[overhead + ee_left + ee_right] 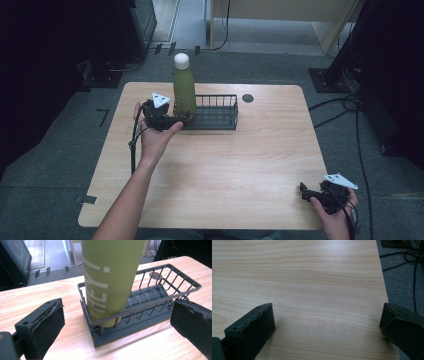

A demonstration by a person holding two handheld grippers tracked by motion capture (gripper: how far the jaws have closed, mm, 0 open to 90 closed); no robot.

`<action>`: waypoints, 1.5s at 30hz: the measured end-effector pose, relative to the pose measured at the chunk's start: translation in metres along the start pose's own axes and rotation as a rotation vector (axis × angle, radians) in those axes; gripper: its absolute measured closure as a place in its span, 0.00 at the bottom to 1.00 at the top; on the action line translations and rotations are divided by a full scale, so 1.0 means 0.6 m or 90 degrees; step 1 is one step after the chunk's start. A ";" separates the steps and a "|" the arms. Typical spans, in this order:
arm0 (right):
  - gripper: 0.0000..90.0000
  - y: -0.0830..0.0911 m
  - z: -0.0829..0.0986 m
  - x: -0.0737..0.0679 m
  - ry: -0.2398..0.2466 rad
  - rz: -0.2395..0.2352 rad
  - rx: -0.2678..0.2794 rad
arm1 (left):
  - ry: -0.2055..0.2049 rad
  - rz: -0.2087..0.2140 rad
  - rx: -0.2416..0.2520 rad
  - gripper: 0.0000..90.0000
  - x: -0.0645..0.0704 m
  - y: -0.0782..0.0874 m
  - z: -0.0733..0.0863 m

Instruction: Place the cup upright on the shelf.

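Both tongs wide apart and empty: right tongs (306,191) over bare table (225,165), left tongs (181,119) facing racked green bottle (184,90).

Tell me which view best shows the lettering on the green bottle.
The left gripper view: the green bottle is close, its white "HEY!" lettering readable. The high view shows the whole bottle, lettering unreadable. The right gripper view faces bare table.
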State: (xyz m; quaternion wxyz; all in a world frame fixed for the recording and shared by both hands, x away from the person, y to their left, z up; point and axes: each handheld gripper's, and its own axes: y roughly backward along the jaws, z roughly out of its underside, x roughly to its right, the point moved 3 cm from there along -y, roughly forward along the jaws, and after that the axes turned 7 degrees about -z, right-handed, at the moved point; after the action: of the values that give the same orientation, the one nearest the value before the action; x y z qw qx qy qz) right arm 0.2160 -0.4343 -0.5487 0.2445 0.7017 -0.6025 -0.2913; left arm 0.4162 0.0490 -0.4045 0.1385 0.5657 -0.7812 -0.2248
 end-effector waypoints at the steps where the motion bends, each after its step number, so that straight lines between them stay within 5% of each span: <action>1: 0.00 0.000 0.000 0.000 0.000 0.000 0.000 | 0.001 0.000 0.002 0.00 -0.001 0.004 0.003; 18: 0.00 0.000 0.000 0.000 0.000 0.000 0.000 | 0.003 0.009 -0.007 0.00 -0.012 0.051 0.072; 45: 0.00 0.000 0.000 0.000 0.001 0.000 0.000 | 0.043 -0.037 -0.081 0.00 -0.087 0.103 0.242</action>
State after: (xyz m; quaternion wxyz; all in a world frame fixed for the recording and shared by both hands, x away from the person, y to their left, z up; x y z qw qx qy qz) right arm 0.2159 -0.4345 -0.5487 0.2454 0.7018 -0.6023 -0.2906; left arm 0.3139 0.1428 -0.4957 0.1937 0.5856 -0.7434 -0.2585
